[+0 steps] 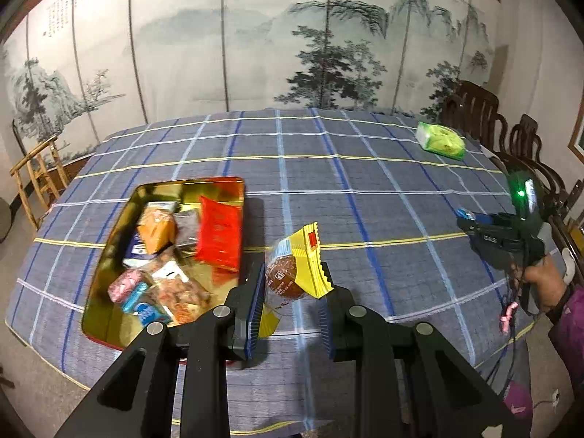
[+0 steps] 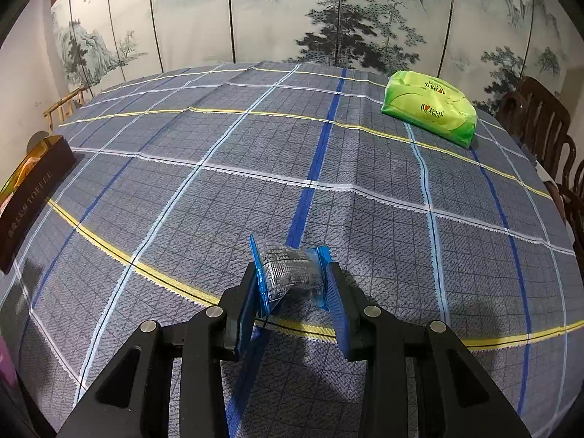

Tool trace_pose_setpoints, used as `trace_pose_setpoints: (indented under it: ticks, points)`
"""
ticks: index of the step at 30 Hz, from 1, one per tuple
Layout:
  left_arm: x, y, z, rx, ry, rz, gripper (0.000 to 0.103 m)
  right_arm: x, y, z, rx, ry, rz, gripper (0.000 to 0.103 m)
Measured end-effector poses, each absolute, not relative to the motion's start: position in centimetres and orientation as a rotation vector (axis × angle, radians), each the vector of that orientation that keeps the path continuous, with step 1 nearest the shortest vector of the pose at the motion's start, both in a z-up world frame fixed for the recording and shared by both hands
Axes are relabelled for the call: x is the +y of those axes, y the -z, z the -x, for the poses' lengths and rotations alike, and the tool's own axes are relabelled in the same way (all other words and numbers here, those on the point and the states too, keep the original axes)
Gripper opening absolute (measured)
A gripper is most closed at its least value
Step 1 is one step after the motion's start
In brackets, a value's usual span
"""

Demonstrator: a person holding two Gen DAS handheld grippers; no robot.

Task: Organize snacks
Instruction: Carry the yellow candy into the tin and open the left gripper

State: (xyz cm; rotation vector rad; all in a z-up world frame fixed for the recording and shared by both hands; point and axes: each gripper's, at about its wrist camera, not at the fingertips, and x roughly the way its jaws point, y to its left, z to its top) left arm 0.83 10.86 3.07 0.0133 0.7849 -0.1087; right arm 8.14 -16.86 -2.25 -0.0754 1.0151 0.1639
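Left gripper (image 1: 292, 292) clamped on yellow-wrapped brown round snack (image 1: 288, 273), held just right of gold rectangular tin tray (image 1: 109, 266). Right gripper (image 2: 294, 284) clamped on blue-edged clear snack packet (image 2: 290, 273) above checked tablecloth (image 2: 365, 219).

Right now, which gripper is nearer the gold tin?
Left. The left gripper, shut on a yellow snack packet, is just beside the gold tin's near right corner. The right gripper, holding a blue packet, is well across the table from it.
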Motion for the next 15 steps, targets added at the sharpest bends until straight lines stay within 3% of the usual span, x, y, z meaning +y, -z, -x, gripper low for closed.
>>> trace_pose_setpoints:
  ticks: [15]
  points:
    - [15.8,-0.9,-4.2,0.812,-0.031,-0.045,0.024,-16.9,2.3,-8.1,1.014,-0.161,0.081,0.036]
